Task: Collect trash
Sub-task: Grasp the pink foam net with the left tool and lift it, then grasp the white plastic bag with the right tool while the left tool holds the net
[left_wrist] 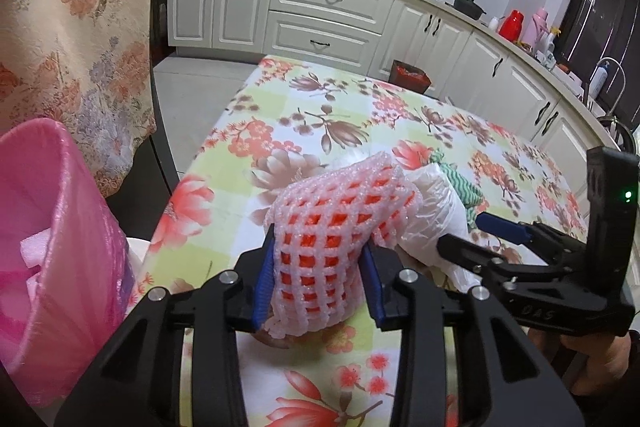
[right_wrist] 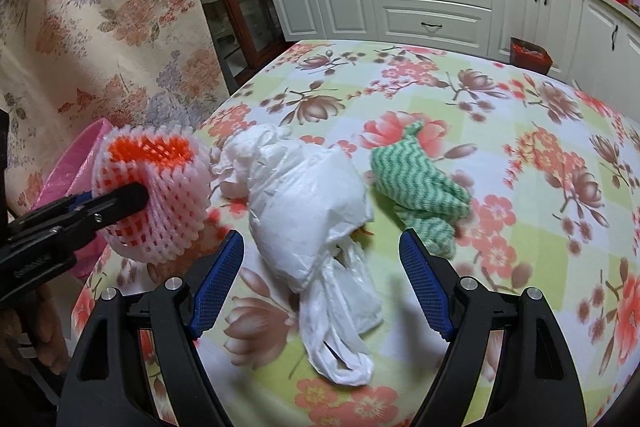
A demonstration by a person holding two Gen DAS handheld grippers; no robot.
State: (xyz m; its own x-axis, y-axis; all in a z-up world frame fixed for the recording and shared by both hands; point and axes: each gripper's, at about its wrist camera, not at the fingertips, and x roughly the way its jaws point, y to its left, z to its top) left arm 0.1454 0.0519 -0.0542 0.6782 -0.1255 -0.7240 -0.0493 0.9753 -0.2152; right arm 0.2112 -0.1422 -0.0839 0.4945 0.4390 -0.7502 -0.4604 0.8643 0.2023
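So left hand-held gripper (left_wrist: 320,271) is clamped on the foam net sleeve (left_wrist: 324,239), pink-lined bin (left_wrist: 52,227) just to its left, foam already inside. Right hand-held gripper (right_wrist: 320,283) is spread apart around the white plastic bag (right_wrist: 312,211) on the desk (right_wrist: 520,267); green cloth (right_wrist: 420,187) beyond remains. Gripper lettering unreadable.

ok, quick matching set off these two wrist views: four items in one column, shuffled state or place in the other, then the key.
Items:
1. foam fruit net
2. white plastic bag
3. green striped cloth
4. pink bin liner

States:
A. crumpled on the tablecloth, right of the bag
B. off the table's left edge, foam scraps inside
C. pinched in the left claw
D. lying between the open fingers of the right claw

Pairs: 1-C, 2-D, 3-A, 4-B
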